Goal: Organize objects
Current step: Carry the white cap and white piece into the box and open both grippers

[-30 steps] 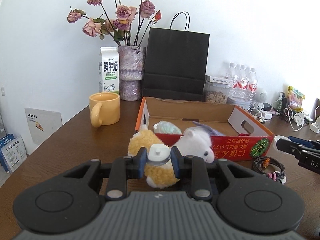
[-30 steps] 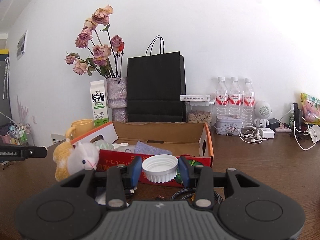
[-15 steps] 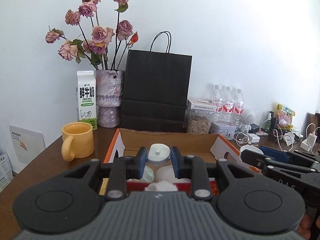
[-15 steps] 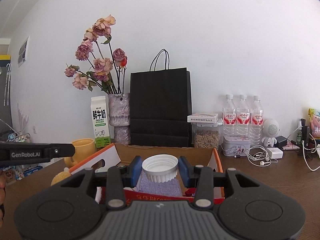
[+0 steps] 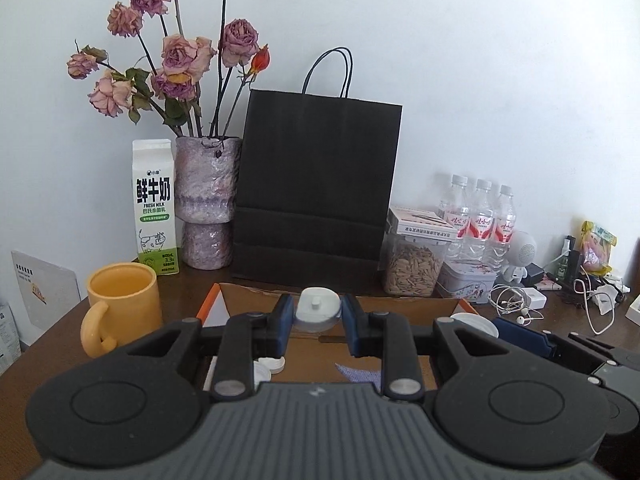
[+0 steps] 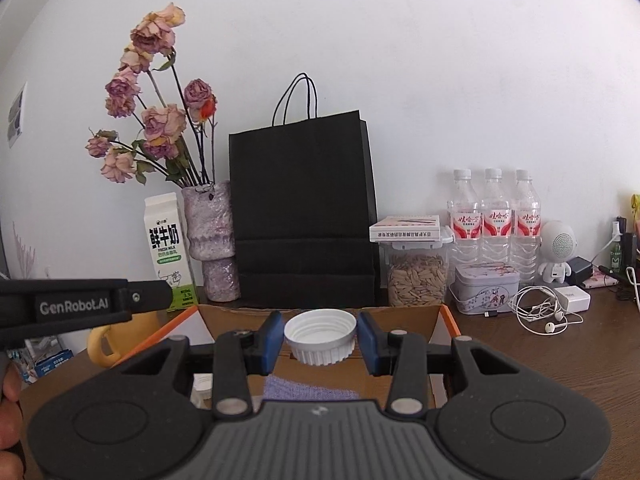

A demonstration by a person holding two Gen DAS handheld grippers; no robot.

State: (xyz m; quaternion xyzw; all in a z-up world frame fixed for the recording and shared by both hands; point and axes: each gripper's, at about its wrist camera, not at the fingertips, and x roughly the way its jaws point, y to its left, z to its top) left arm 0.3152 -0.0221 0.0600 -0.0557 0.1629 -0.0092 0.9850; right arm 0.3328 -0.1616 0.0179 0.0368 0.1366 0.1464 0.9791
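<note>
My left gripper (image 5: 317,314) is shut on a small white cap with a knob (image 5: 317,311) and holds it above the open cardboard box (image 5: 256,300). My right gripper (image 6: 320,340) is shut on a wide white ribbed lid (image 6: 321,334), open side up, over the same box (image 6: 404,312). Inside the box lie white lids (image 5: 270,366) and a purple cloth (image 6: 308,392). The right gripper shows at the right of the left wrist view (image 5: 532,340); the left gripper's side shows at the left of the right wrist view (image 6: 80,304).
Behind the box stand a black paper bag (image 5: 316,188), a vase of dried roses (image 5: 208,208) and a milk carton (image 5: 154,208). A yellow mug (image 5: 122,304) is left of the box. A seed jar (image 6: 416,280), water bottles (image 6: 494,224), a tin and cables crowd the right.
Both grippers rose and moved forward over the box, still holding their lids. The plush sheep at the box's front has dropped out of view.
</note>
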